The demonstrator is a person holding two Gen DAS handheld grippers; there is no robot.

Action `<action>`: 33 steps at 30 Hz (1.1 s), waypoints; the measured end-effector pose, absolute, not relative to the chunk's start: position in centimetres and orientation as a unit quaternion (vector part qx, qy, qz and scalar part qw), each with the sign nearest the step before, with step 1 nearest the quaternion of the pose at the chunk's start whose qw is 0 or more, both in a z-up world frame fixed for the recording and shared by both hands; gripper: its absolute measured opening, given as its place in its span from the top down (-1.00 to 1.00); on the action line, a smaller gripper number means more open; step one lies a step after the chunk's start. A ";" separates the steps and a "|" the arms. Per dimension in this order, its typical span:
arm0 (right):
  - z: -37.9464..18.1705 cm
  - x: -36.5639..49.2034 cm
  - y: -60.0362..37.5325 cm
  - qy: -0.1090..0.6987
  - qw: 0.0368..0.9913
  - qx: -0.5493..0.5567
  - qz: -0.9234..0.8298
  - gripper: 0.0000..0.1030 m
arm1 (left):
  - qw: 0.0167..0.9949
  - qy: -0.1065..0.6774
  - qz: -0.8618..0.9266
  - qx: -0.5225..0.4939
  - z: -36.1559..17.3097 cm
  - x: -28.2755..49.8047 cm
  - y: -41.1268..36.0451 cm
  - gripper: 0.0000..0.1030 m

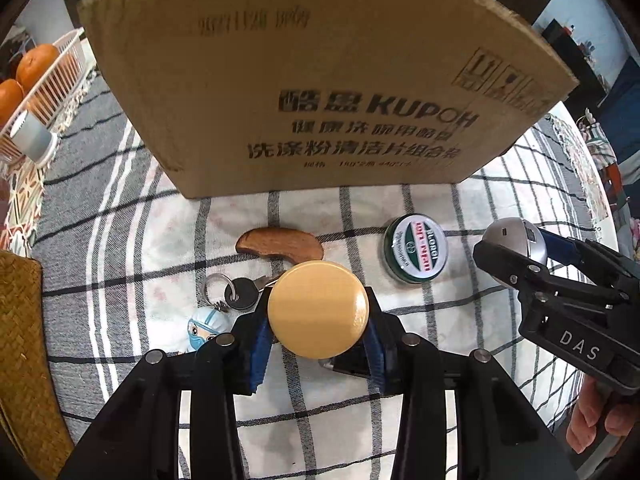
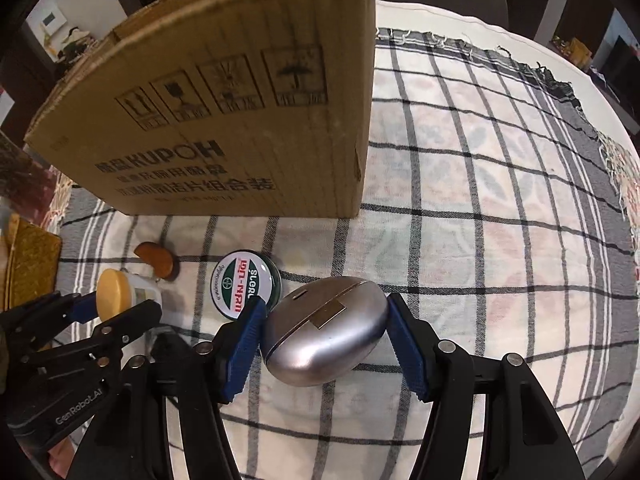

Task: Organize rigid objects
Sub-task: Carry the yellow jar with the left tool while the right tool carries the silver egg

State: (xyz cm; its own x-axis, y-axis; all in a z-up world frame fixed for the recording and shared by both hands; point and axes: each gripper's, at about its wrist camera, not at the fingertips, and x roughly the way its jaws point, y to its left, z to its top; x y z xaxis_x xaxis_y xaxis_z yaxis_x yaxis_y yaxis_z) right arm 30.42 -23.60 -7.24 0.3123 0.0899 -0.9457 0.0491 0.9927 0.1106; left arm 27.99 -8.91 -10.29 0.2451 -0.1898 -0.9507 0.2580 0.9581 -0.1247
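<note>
The left gripper (image 1: 318, 320) clamps a yellow-lidded jar (image 1: 318, 310); the right gripper (image 2: 324, 336) pinches a smooth silver case (image 2: 326, 330), both above the bench's middle, before the cardboard box (image 1: 304, 80). The rounded case could squirt from the pads (image 2: 406, 354), or either load could clip the box's tall wall.

A checked cloth (image 1: 460, 208) covers the bench. At the left edge, a white wire basket (image 1: 60, 68) holds oranges (image 1: 36, 64), with a small grey cup (image 1: 34, 140) just beside it. A woven mat (image 1: 20, 340) lies nearer.
</note>
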 end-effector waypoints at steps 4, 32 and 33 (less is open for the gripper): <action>-5.6 29.4 -23.6 0.577 0.814 0.062 0.018 -0.20 | 0.799 0.582 -0.148 0.026 -8.9 27.7 -8.7 0.23; 4.7 27.2 -22.1 0.427 0.904 0.023 0.018 -0.20 | 0.887 0.432 -0.159 0.028 1.8 25.4 -7.7 0.23; 5.1 27.1 -22.1 0.421 0.906 0.022 0.017 -0.20 | 0.888 0.429 -0.160 0.027 2.1 25.4 -7.7 0.23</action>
